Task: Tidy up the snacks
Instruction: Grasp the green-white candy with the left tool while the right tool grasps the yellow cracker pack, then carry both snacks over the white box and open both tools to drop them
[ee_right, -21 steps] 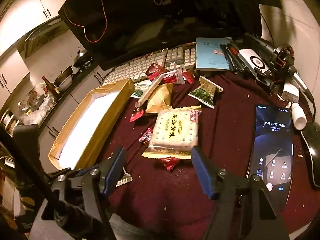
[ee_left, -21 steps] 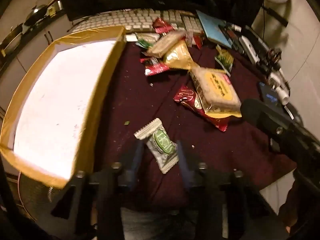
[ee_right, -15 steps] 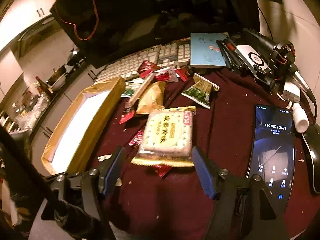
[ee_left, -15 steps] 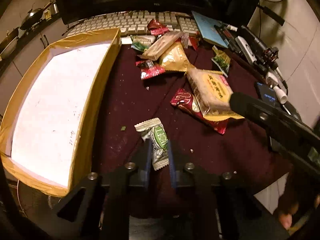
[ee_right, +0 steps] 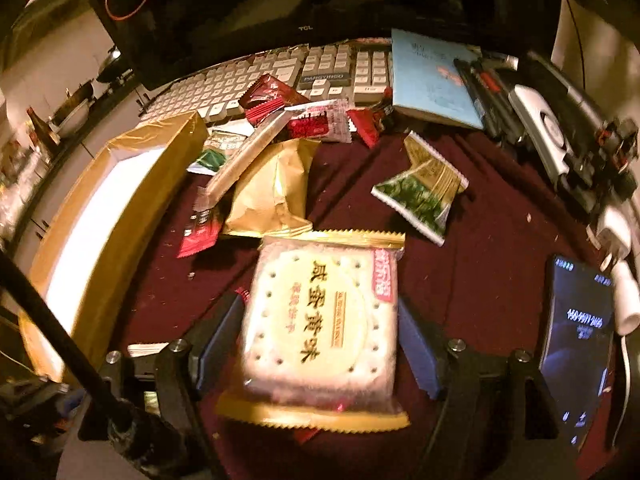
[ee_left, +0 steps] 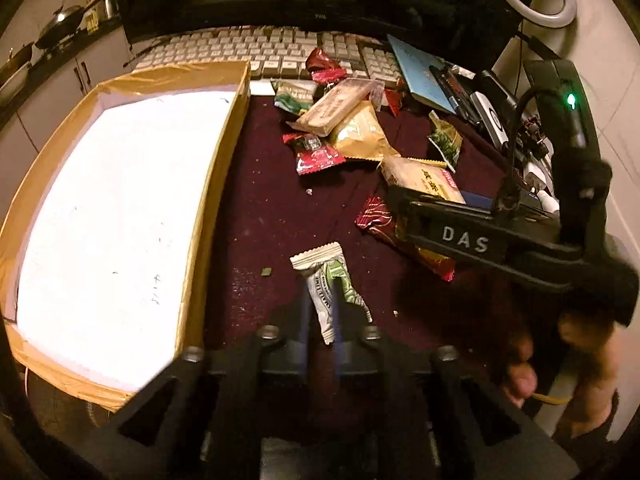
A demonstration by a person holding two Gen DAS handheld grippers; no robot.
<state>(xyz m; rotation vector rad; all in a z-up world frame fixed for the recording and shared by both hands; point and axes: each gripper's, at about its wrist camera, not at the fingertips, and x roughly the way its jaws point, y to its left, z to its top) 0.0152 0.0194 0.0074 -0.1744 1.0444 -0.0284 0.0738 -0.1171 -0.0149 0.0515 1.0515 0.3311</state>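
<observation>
My left gripper (ee_left: pixel 321 300) is shut on a small green-and-white snack packet (ee_left: pixel 327 280), pinching its lower half just over the maroon cloth. A shallow gold-edged box (ee_left: pixel 208 184) with a white floor lies to its left. My right gripper (ee_right: pixel 320 344) is open, its blue fingers (ee_right: pixel 416 344) on either side of a large cracker pack (ee_right: pixel 320 320) with gold edges. The right gripper's body (ee_left: pixel 480 240) shows in the left wrist view over that pack. Several more snacks lie in a heap: a gold pouch (ee_right: pixel 272 192), red wrappers (ee_left: pixel 316 156) and a green packet (ee_right: pixel 424 192).
A keyboard (ee_right: pixel 280 76) and dark monitor (ee_right: pixel 304 4) stand behind the snacks. A blue booklet (ee_right: pixel 432 80), pens and gadgets lie at the back right. A lit phone (ee_right: pixel 576 344) lies at the right. A red wrapper (ee_left: pixel 376 220) lies under the cracker pack.
My left gripper has closed on the green-and-white packet. My right gripper has moved forward so the cracker pack now sits between its open fingers.
</observation>
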